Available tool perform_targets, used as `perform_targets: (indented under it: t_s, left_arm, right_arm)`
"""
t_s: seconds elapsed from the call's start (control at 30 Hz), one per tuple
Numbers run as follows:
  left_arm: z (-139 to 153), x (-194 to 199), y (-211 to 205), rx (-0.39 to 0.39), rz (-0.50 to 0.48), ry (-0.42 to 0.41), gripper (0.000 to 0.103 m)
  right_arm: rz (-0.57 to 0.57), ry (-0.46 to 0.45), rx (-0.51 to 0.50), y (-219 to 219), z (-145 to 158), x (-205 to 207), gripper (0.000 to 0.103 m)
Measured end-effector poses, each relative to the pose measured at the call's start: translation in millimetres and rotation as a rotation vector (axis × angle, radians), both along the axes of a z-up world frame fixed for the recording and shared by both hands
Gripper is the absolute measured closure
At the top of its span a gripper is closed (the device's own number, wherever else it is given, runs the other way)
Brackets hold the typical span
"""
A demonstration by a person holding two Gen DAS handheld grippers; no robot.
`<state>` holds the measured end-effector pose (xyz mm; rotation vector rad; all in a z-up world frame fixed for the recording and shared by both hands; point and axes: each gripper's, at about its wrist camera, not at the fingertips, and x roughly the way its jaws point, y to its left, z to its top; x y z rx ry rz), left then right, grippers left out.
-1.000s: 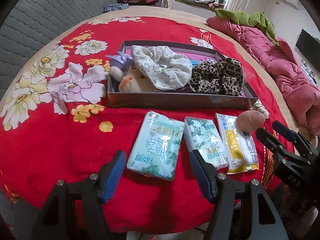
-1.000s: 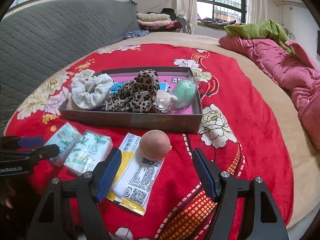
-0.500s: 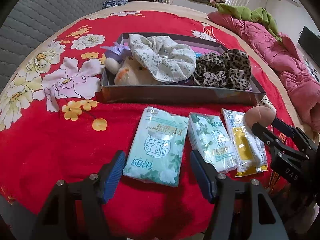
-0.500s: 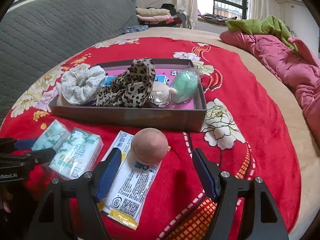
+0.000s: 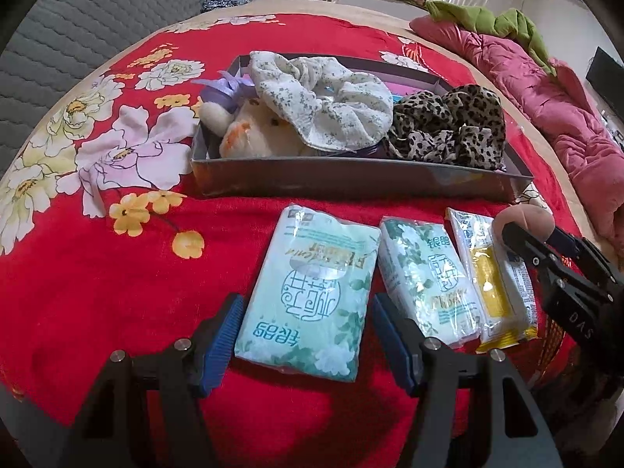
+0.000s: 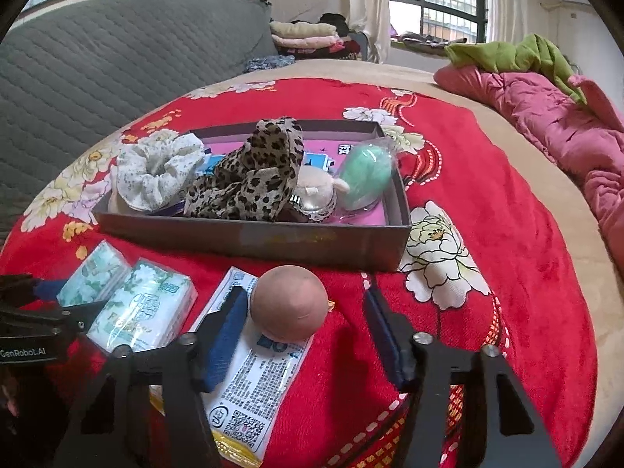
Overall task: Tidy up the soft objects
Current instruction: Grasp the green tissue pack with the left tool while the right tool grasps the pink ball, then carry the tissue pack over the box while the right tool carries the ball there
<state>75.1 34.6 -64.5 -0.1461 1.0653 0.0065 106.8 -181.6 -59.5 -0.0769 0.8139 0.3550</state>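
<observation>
A grey box (image 5: 351,185) on the red floral blanket holds a white floral scrunchie (image 5: 323,105), a leopard scrunchie (image 5: 448,124), a plush toy (image 5: 257,136) and a green sponge (image 6: 366,175). In front lie a large tissue pack (image 5: 312,296), a smaller tissue pack (image 5: 425,277), a yellow wipes packet (image 5: 491,273) and a pink round sponge (image 6: 288,302). My left gripper (image 5: 306,337) is open, its fingers either side of the large tissue pack's near end. My right gripper (image 6: 306,329) is open around the pink sponge, which rests on the wipes packet (image 6: 249,374).
A pink quilt (image 6: 561,124) with a green cloth (image 6: 511,54) lies at the right. A grey quilted headboard (image 6: 117,54) is at the left, folded clothes (image 6: 304,35) behind. The bed's near edge is just below both grippers.
Both grippers have moved forward and lower. The left fingers now flank the large tissue pack and the right fingers now flank the pink sponge. Nothing has been gripped.
</observation>
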Motion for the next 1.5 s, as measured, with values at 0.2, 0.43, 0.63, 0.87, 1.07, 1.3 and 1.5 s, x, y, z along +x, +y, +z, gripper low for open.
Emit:
perform_targets:
  t_s: [0.2, 0.43, 0.63, 0.87, 1.07, 1.3, 1.5]
  left_arm:
    - [0, 1, 1, -0.008, -0.006, -0.014, 0.038]
    - [4, -1, 5, -0.021, -0.002, -0.042, 0.048]
    - [38, -5, 11, -0.090, 0.028, -0.145, 0.049]
    - [65, 11, 6, -0.075, 0.021, -0.216, 0.049]
    - [70, 26, -3, -0.083, 0.018, -0.224, 0.049]
    - [68, 50, -17, -0.086, 0.008, -0.227, 0.049]
    - [66, 73, -32, -0.074, 0.005, -0.240, 0.049]
  right_arm:
    - [0.006, -0.011, 0.015, -2, 2, 1, 0.063]
    - [-0.009, -0.028, 0.048, -9, 10, 1, 0.064]
    - [-0.025, -0.092, 0.068, -16, 26, -2, 0.064]
    - [-0.049, -0.133, 0.094, -27, 40, 0, 0.064]
    - [-0.075, -0.152, 0.120, -36, 45, 8, 0.064]
    - [-0.108, -0.156, 0.123, -47, 43, 21, 0.064]
    - [-0.119, -0.178, 0.128, -51, 43, 32, 0.064]
